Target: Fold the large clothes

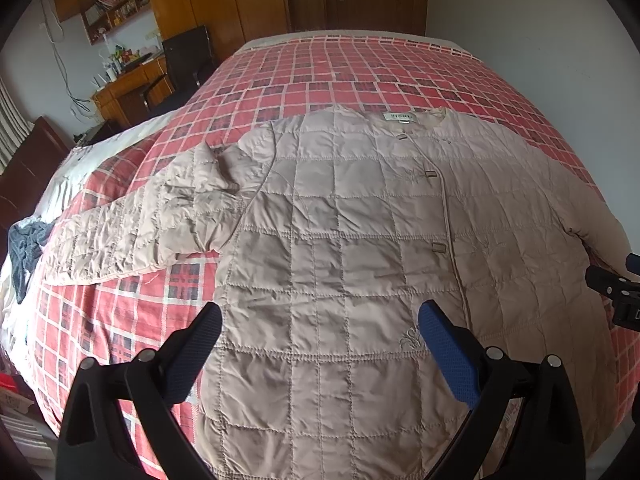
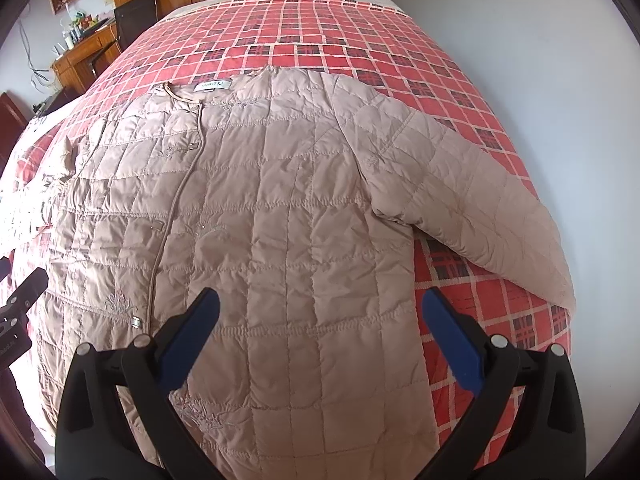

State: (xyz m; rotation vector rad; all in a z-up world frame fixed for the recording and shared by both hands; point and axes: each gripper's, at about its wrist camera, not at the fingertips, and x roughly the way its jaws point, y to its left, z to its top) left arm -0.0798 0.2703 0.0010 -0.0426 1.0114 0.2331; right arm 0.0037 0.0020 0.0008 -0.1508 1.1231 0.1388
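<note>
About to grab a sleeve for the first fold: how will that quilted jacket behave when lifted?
The jacket will probably drape limply: its left sleeve already lies crumpled. The padded quilting suggests it is bulky but light. Its smooth, faintly shiny shell may slip between the pads, so pinch at a seam.
</note>
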